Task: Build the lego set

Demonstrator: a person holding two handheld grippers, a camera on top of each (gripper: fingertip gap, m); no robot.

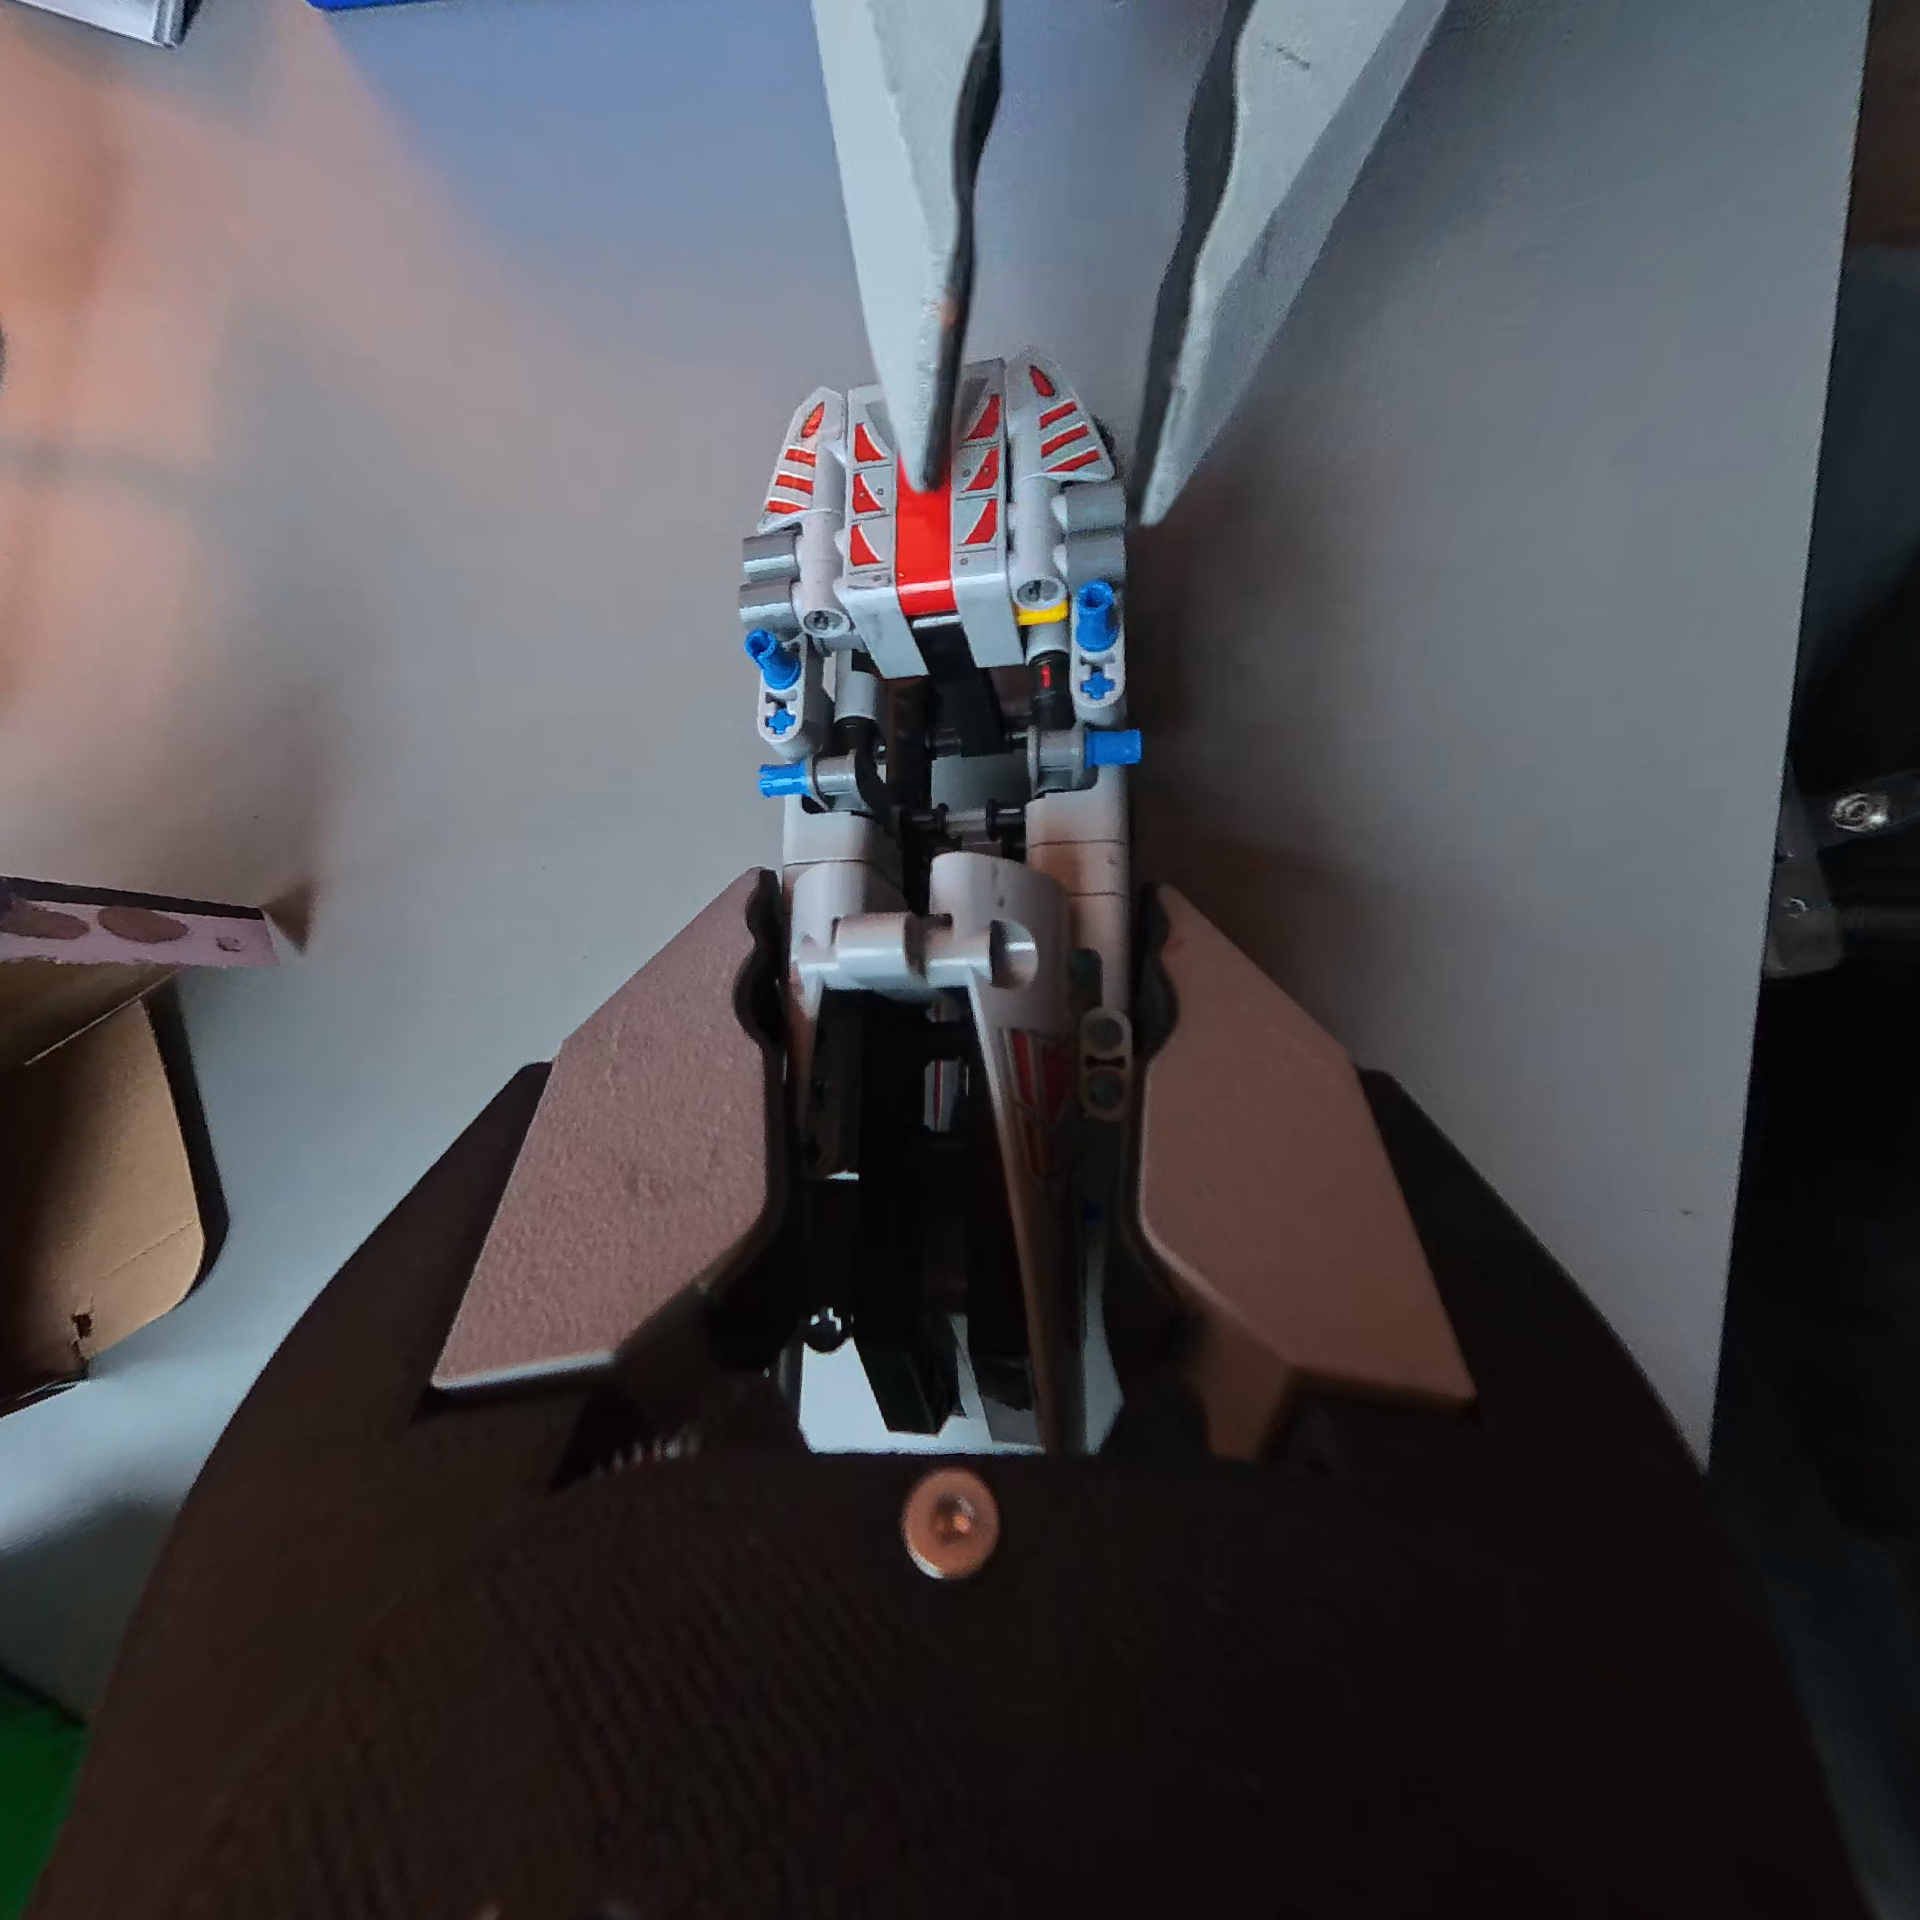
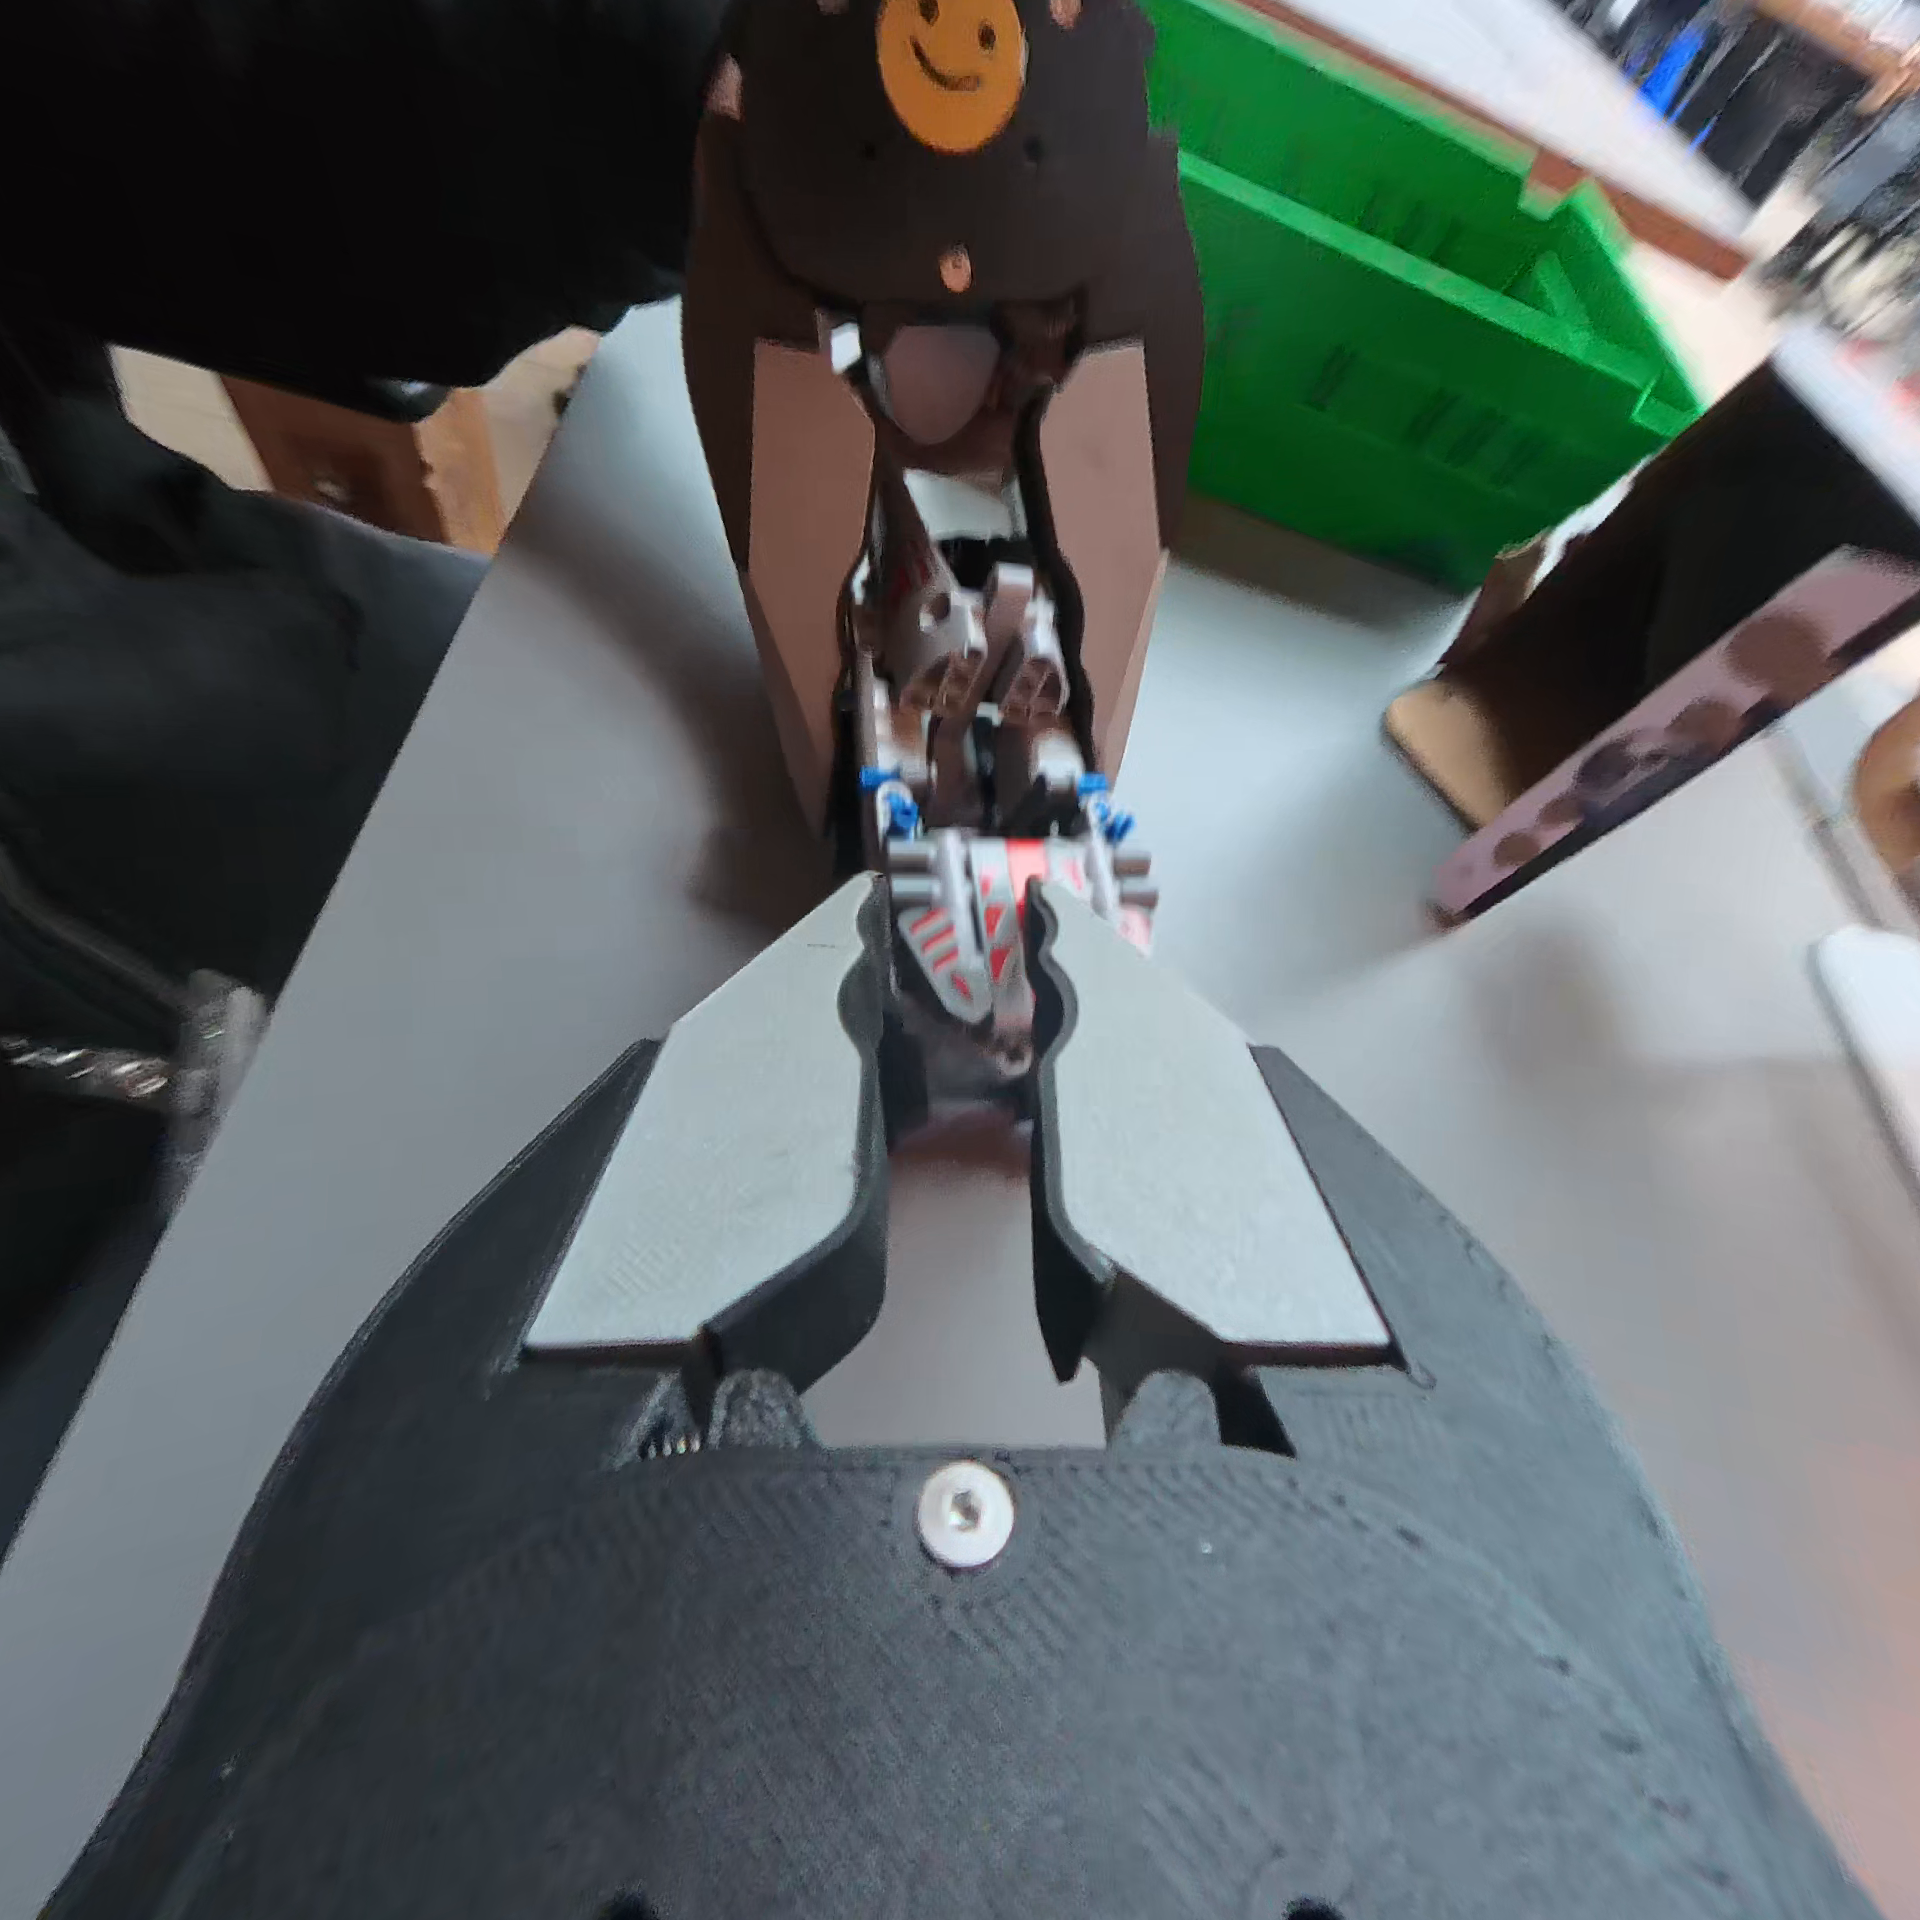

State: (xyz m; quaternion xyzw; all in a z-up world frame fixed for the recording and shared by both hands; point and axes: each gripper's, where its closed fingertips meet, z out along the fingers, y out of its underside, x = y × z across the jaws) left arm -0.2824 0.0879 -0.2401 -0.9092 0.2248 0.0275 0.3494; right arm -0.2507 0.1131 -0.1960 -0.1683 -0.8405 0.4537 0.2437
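Observation:
The lego model (image 1: 935, 582) is a grey car-like body with red striped nose panels and blue pins. My left gripper (image 1: 956, 894), with brown fingers, is shut on its rear half and holds it lengthwise over the grey table (image 1: 468, 623). My right gripper (image 1: 1039, 488) comes in from the far side with grey fingers. One fingertip (image 1: 930, 436) rests on the red centre stripe and the other stands at the nose's outer side. In the right wrist view the nose (image 2: 956, 935) sits between the right gripper's (image 2: 954, 894) narrowly spaced fingers, with the left gripper (image 2: 935, 436) facing it.
A green crate (image 2: 1351, 312) stands at the far right of the table. A cardboard box (image 2: 1475, 696) with a spotted flap lies to the right, and also shows in the left wrist view (image 1: 94, 1143). A person's dark sleeve (image 2: 312, 156) is at upper left. The table edge (image 2: 312, 987) runs along the left. Left tips to right tips: about 6 centimeters.

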